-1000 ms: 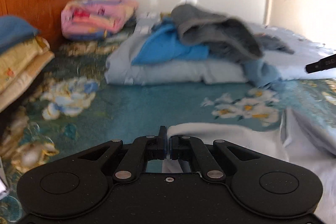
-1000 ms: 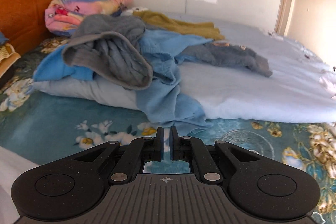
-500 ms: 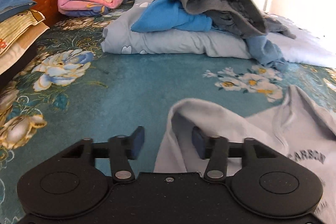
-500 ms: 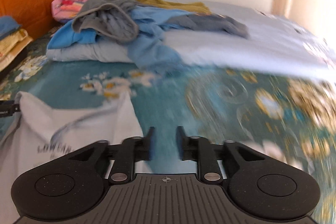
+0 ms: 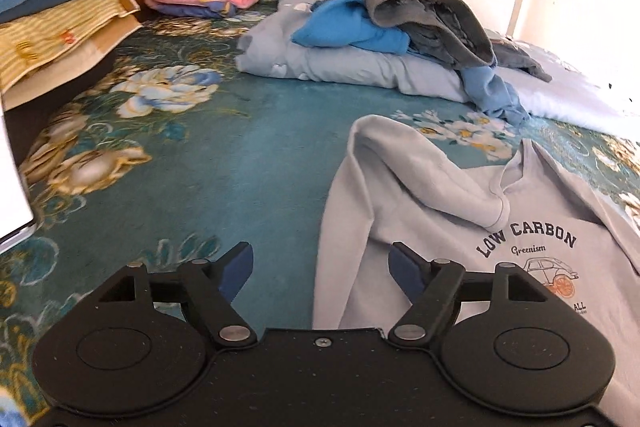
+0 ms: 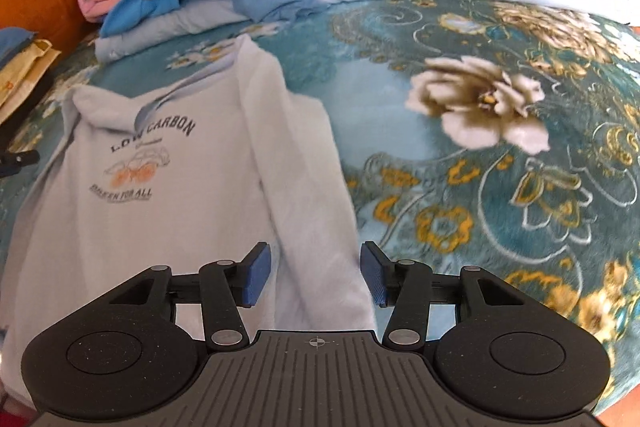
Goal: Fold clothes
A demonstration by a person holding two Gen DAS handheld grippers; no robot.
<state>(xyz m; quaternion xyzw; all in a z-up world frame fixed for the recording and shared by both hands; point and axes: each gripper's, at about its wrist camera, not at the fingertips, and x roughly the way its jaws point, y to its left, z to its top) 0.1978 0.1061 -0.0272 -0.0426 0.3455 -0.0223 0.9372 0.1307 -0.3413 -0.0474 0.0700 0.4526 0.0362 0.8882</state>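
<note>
left claw [image 5: 320, 267] just opened wide, empty | right claw [image 6: 315, 273] just opened, empty | hoodie [image 6: 168, 155] released onto bedspread [image 6: 460, 187]

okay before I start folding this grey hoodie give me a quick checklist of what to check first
1. Grey hoodie lies print side up on the bedspread: ok.
2. Hoodie flat: not ok, hood bunched.
3. Left hand-held gripper open, nothing pinched: ok; jaws just opened.
4. Right hand-held gripper open over the sleeve, pads not pressing: ok; jaws just opened.
5. Clothes pile apart from the hoodie: ok.
6. Hoodie's bottom hem straight: cannot tell, out of view.
</note>
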